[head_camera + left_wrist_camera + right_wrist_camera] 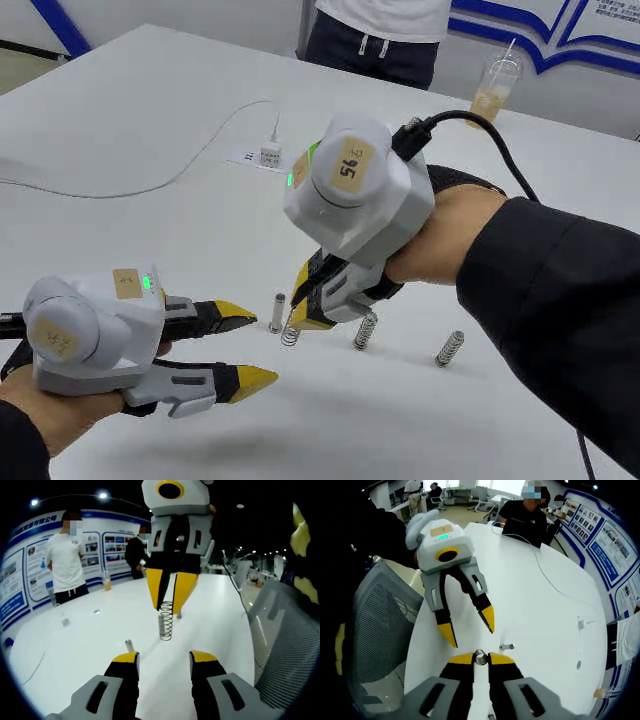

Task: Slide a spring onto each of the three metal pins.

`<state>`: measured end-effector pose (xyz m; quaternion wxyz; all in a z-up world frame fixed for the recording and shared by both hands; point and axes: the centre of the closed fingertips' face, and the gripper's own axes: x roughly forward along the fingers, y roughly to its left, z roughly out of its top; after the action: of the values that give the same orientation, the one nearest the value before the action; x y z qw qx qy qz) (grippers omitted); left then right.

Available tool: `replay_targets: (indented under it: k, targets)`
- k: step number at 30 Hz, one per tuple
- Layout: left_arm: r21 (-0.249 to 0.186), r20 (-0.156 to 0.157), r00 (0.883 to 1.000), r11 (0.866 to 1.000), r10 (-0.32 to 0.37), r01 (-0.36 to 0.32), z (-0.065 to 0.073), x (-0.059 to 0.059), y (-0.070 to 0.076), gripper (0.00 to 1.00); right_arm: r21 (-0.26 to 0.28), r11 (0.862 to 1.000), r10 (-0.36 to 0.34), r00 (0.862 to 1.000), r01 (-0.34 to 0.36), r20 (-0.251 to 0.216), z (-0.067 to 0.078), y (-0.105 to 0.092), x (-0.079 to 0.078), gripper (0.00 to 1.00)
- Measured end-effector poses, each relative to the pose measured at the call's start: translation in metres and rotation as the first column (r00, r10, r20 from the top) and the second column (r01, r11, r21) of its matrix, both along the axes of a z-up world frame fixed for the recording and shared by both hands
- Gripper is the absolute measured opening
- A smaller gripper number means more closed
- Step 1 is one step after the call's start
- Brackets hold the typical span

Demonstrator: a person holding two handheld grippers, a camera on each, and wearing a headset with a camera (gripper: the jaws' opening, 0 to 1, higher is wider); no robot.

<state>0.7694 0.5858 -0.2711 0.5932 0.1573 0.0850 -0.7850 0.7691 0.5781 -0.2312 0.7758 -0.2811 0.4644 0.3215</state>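
We work over a broad white worktop (130, 110) in a hall with a blue-trimmed poster wall (30, 565). A thin cable (190, 165) trails across the worktop, and a drink cup (495, 88) stands far beyond the right claw (298, 322). That claw points down, clenched on a spring (291, 335). A pin (277, 312) stands upright just beside its tips, between the two claws. A loose spring (366, 330) and a farther spring (450, 348) rest on its other side. The left claw (245, 347) hovers released, grasping nothing, jaws spread toward the pin. The left gripper view shows the held spring's length hanging below yellow tips. The right gripper view shows it end-on, plus a mesh chair (380, 625).
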Motion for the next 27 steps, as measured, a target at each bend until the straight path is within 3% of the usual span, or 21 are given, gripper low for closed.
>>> replay_targets:
  k: [11, 27]
  targets:
    - [0.002, -0.019, 0.999, 0.999, 0.033, -0.033, 0.002, 0.003, 0.002, 0.49, -0.022, 1.0, -0.018, 1.0, 0.018, 0.016, 0.005, -0.013, 0.014, 0.11]
    - [0.012, -0.038, 0.998, 0.999, 0.049, -0.049, -0.002, 0.008, 0.003, 0.57, -0.016, 0.997, -0.074, 0.996, 0.074, 0.041, -0.001, -0.03, 0.043, 0.11]
